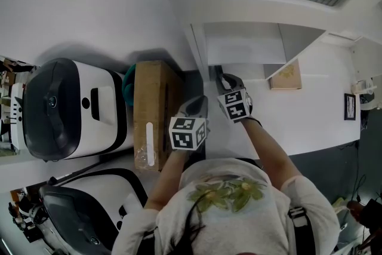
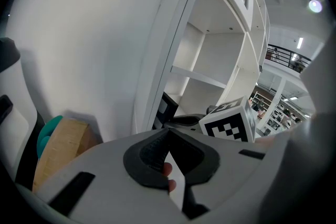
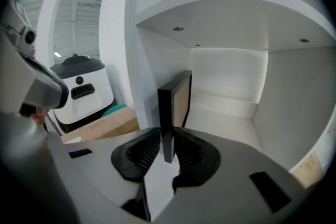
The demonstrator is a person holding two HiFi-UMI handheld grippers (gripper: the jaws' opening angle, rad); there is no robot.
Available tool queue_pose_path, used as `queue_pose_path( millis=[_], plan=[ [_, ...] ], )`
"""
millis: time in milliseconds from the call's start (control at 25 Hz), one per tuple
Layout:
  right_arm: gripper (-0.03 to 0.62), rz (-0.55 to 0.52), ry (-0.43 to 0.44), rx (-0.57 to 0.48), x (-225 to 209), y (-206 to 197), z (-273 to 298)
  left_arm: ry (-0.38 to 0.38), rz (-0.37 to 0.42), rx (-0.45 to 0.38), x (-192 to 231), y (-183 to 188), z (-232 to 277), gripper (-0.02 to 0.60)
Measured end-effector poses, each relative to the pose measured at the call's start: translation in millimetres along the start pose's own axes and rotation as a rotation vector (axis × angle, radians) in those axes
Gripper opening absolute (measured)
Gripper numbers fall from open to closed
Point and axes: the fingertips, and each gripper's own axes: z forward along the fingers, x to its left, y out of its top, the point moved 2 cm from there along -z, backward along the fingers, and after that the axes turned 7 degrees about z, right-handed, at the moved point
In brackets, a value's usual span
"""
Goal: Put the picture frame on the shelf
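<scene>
White machine (image 1: 71, 107) far left, cardboard box (image 1: 152, 110) just beside it against the wall. Left gripper (image 2: 168, 134) next, pads pressed together at the tips, nothing pinched. Right gripper (image 3: 167, 147) pinching the lower edge of the black picture frame (image 3: 176, 107), held upright and edge-on at the front left of the white shelf (image 3: 231, 118) compartment, near its left wall. Cannot tell if the frame touches the shelf board.

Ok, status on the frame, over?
Left hand-held gripper shut, empty. Right hand-held gripper clamped on picture frame, upright, edge-on, at the shelf compartment's mouth. Nothing blocking inside.
</scene>
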Motion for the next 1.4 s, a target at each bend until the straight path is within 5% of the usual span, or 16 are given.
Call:
queue_pose_path(
  millis=[640, 960, 1400],
  plan=[
    [0.132, 0.076, 0.038, -0.025, 18, -2, -52, 0.014, -0.001, -0.035, 0, 3, -8, 0.023],
    [0.049, 0.12, 0.123, -0.076, 42, 11, -92, 0.01, 0.003, -0.075, -6, 7, -15, 0.023],
    [0.031, 0.142, 0.163, -0.177, 58, 28, -125, -0.011, 0.015, -0.17, -25, 15, -27, 0.023]
  ],
)
